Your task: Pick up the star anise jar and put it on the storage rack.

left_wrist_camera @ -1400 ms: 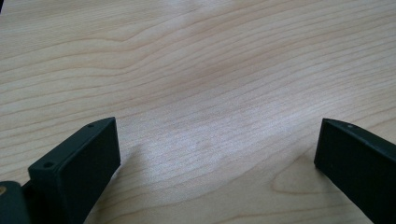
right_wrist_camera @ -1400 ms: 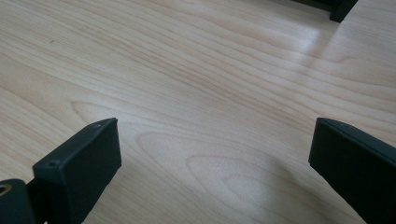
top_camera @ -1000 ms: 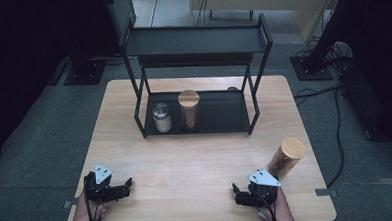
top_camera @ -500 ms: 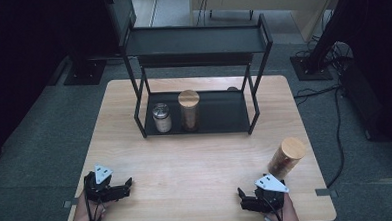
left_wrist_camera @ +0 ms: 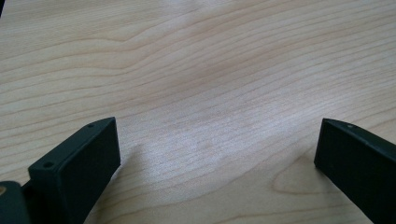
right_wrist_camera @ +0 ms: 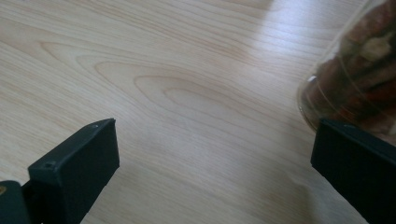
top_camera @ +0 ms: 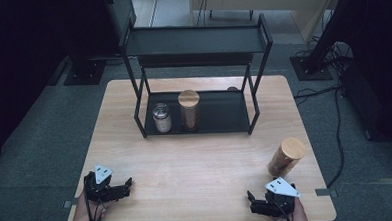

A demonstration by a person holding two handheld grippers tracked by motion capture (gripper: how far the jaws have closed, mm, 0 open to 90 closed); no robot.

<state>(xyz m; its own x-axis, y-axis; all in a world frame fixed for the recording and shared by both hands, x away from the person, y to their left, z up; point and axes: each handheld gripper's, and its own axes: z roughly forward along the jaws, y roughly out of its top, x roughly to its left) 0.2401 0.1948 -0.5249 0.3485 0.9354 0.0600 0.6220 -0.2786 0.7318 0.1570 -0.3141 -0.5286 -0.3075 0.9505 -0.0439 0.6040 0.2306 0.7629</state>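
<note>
The right tongs [top_camera: 252, 200] lie low at the near right corner of the wooden desk [top_camera: 201, 165], held by a hand that comes in from the bottom edge, with their jaws spread wide and nothing between them. Just beyond them and slightly to the right stands a clear glass jar with a wooden lid [top_camera: 286, 157], upright on the desk near its right edge and apart from the tongs. In the right gripper view the lower part of that jar [right_wrist_camera: 359, 79] appears at the upper right, just past the right-hand jaw, and brownish contents show through the glass; whether the jaw touches the glass cannot be told from this angle.

The left tongs [top_camera: 127, 185] rest at the near left corner of the desk, also in a hand, jaws wide apart and empty. The left gripper view shows bare wood grain between the two black jaws.

At the far middle of the desk stands a black metal two-tier rack [top_camera: 196, 40]. On its lower tray a tall jar with a wooden lid [top_camera: 189, 110] stands upright, and just beside it on the left is a shorter glass jar with a metal lid [top_camera: 161, 117]. Both are well apart from either pair of tongs. Grey carpet floor [top_camera: 40, 147] surrounds the desk, and cables [top_camera: 328, 92] trail across it on the right
</note>
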